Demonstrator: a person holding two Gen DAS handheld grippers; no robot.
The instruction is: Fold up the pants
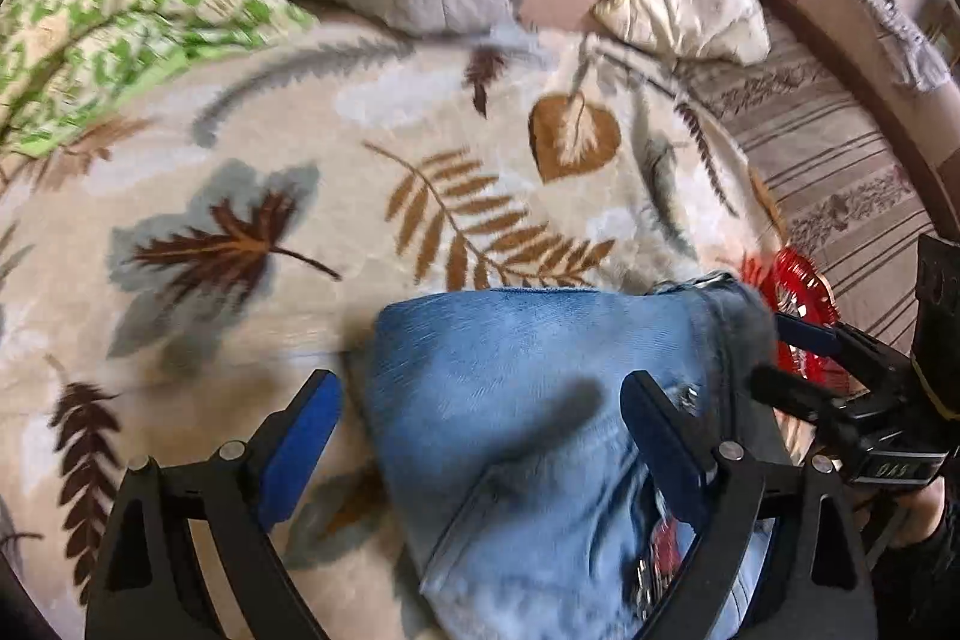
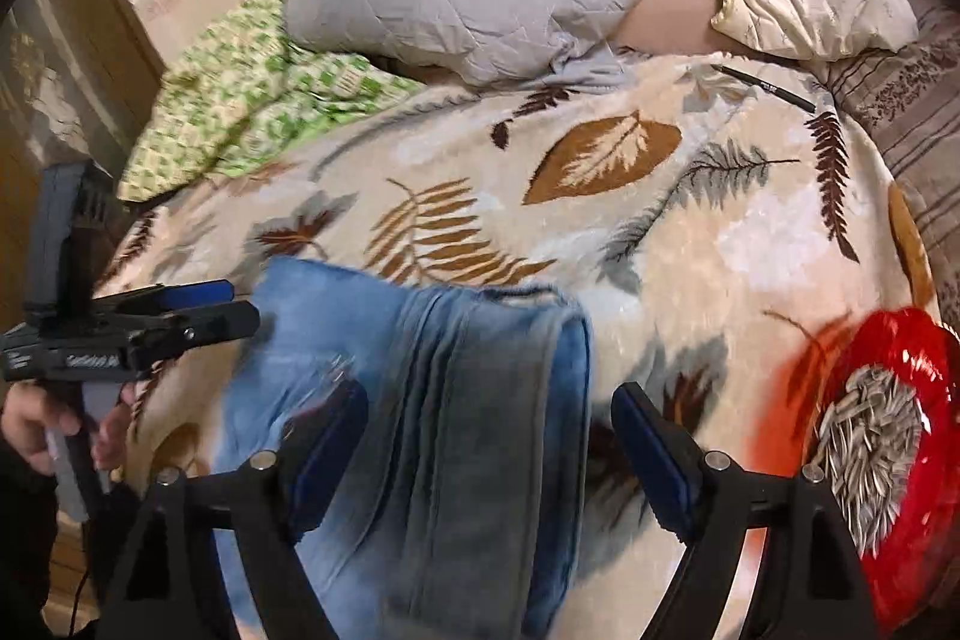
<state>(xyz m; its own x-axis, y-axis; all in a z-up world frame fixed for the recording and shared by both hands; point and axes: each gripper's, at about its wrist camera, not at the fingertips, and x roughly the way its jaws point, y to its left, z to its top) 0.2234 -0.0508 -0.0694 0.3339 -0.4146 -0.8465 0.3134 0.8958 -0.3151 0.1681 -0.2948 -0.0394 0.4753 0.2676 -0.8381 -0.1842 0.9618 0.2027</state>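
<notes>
Both grippers spread wide, gripping nothing: left gripper [image 1: 480,412] and right gripper [image 2: 486,418] each over the folded blue jeans [image 2: 432,400] on leaf-print blanket [image 2: 690,232]; red bowl [image 2: 900,340] of probably sunflower seeds right of right gripper

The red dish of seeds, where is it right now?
In the right wrist view, the red dish sits at lower right on the leaf blanket, right of the folded jeans.
</notes>
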